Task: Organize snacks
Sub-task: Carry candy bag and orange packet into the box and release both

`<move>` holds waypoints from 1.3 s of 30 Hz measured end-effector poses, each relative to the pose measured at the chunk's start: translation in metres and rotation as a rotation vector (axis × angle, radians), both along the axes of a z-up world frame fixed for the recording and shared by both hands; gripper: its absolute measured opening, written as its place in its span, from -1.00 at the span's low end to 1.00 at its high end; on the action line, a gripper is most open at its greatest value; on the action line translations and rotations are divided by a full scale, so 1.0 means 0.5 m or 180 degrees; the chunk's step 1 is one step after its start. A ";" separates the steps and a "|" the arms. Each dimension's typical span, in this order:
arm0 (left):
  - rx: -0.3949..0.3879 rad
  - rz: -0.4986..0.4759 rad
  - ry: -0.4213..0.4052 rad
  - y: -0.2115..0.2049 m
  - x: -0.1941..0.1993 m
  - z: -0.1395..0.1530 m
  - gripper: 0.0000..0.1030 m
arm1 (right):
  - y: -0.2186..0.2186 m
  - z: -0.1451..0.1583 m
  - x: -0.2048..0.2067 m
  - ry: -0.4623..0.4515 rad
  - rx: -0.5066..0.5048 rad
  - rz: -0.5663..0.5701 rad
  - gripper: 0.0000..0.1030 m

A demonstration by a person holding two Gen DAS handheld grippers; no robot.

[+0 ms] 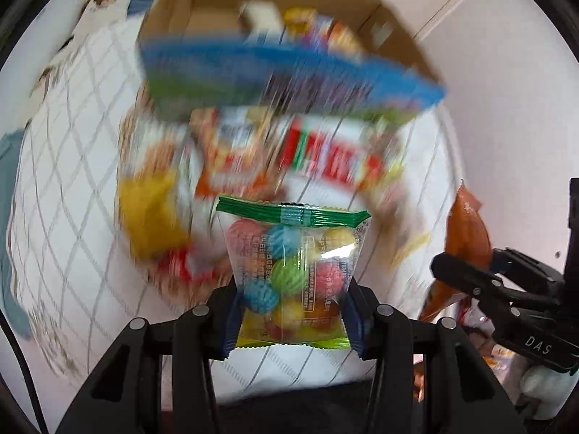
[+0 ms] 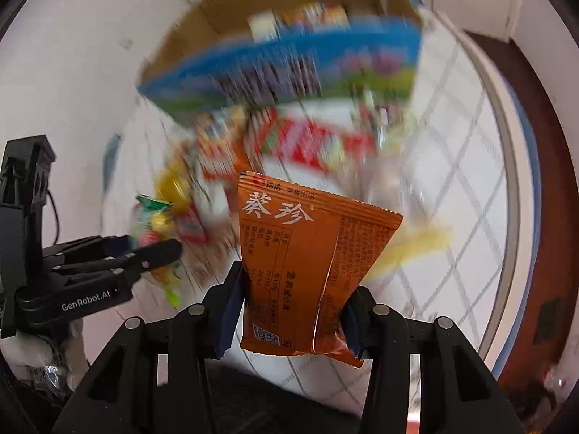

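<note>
My left gripper [image 1: 291, 316] is shut on a clear packet of coloured candy balls [image 1: 293, 271] with a green top seal, held above the bed. My right gripper [image 2: 293, 314] is shut on an orange snack packet [image 2: 307, 260] with white characters. Each gripper shows in the other's view: the right one [image 1: 506, 296] with its orange packet [image 1: 466, 238], the left one [image 2: 108, 264] with the candy packet [image 2: 152, 224]. Ahead stands an open cardboard box [image 1: 260, 18] with a blue printed front, also in the right wrist view [image 2: 289, 61], with some snacks inside. Blurred snack packets [image 1: 253, 159] lie in front of it.
The snacks lie on a white quilt with a grey diamond grid [image 1: 72, 188], also in the right wrist view [image 2: 452, 144]. A white wall [image 1: 488, 72] rises at the right. A dark wooden floor [image 2: 542, 217] shows past the bed edge. The background is motion-blurred.
</note>
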State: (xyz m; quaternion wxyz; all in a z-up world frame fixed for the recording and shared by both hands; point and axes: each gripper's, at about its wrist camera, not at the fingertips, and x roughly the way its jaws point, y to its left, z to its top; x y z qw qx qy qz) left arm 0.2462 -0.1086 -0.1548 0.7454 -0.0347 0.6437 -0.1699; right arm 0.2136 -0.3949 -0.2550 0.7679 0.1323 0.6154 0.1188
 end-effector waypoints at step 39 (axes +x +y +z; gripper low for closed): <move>0.0674 0.0460 0.0010 0.016 0.653 -0.104 0.84 | -0.045 -0.092 0.776 0.0205 -0.0737 -0.0167 0.82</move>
